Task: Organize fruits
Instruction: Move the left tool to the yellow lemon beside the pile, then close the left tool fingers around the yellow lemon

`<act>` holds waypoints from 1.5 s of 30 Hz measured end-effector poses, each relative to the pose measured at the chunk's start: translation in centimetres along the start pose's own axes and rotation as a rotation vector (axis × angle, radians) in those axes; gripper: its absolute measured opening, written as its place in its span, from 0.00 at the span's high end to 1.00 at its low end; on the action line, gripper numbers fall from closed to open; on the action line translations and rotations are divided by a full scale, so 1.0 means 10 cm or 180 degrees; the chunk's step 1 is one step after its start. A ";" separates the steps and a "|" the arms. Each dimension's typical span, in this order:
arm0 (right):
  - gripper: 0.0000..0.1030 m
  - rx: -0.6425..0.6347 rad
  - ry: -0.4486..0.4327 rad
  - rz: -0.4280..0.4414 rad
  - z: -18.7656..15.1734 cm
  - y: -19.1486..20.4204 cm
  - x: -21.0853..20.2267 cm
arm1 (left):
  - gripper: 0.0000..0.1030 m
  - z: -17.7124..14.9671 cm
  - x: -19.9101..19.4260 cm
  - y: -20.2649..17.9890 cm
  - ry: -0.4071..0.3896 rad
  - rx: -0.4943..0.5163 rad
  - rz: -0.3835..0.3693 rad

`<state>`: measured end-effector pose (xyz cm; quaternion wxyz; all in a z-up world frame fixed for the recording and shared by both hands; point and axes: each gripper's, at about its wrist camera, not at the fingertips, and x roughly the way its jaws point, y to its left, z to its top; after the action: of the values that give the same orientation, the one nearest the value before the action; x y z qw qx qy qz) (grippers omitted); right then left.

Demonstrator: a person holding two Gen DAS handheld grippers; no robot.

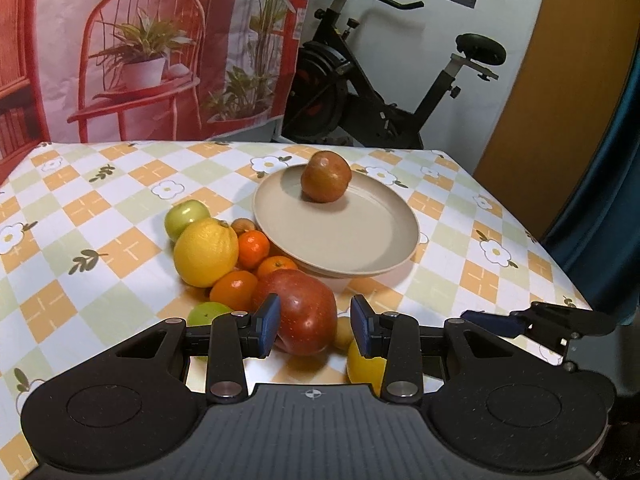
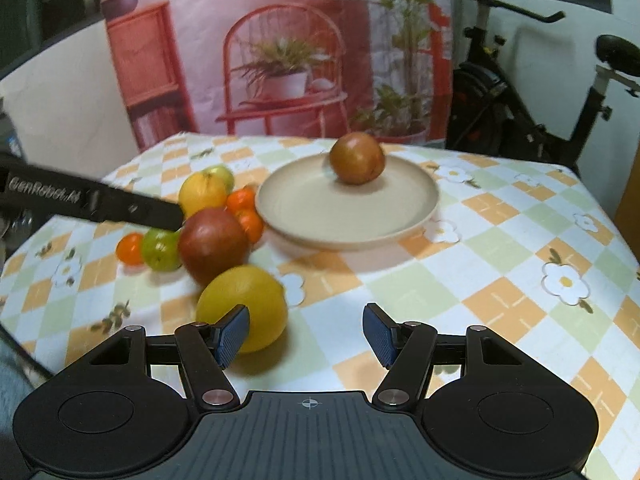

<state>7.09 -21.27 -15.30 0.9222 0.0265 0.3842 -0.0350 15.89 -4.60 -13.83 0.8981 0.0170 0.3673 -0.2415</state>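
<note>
A beige plate (image 1: 360, 248) (image 2: 320, 208) holds one brownish-red apple (image 1: 326, 176) (image 2: 357, 158). Left of the plate lies a pile of fruit: a big yellow citrus (image 1: 206, 252), a green apple (image 1: 186, 216) and several mandarins (image 1: 253, 248). My left gripper (image 1: 315, 325) hangs over a large red apple (image 1: 308, 312) (image 2: 212, 246); its jaws are open, with a gap beside the right pad. My right gripper (image 2: 306, 336) is open over bare cloth. A second yellow citrus (image 2: 248, 304) lies just behind its left finger (image 2: 232, 336).
The checked tablecloth (image 1: 100, 240) ends at a far edge and a right edge. An exercise bike (image 1: 360, 92) and a printed backdrop (image 1: 140, 52) stand behind the table. My right gripper's blue finger (image 1: 490, 321) reaches in at the right.
</note>
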 end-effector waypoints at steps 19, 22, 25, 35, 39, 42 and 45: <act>0.41 -0.0050 0.0138 0.0495 -0.06 0.12 0.12 | 0.72 -0.05 0.22 -0.08 0.0268 -0.0014 -0.0263; 0.41 -0.0063 0.0155 0.0555 -0.07 0.14 0.14 | 0.73 -0.05 0.28 -0.13 0.0313 0.0046 -0.0299; 0.42 -0.0062 0.0155 0.0590 -0.07 0.15 0.15 | 0.76 -0.05 0.32 -0.19 0.0331 0.0127 -0.0350; 0.42 -0.0095 0.0143 0.0446 -0.07 0.04 0.17 | 0.79 0.06 0.50 -0.38 0.0454 0.0348 -0.0686; 0.45 0.0011 0.0128 0.0457 -0.07 -0.04 0.21 | 0.79 0.07 0.56 -0.46 0.0459 0.0440 -0.0708; 0.47 0.0055 0.0096 0.0477 -0.08 -0.09 0.22 | 0.79 0.09 0.58 -0.40 0.0493 0.0298 -0.0725; 0.47 0.0086 0.0079 0.0490 -0.09 -0.10 0.23 | 0.79 0.09 0.53 -0.30 0.0492 0.0092 -0.0740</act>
<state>8.04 -22.28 -17.57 0.9169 0.0689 0.3919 0.0312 18.40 -9.65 -16.31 0.8327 0.0058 0.4313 -0.3471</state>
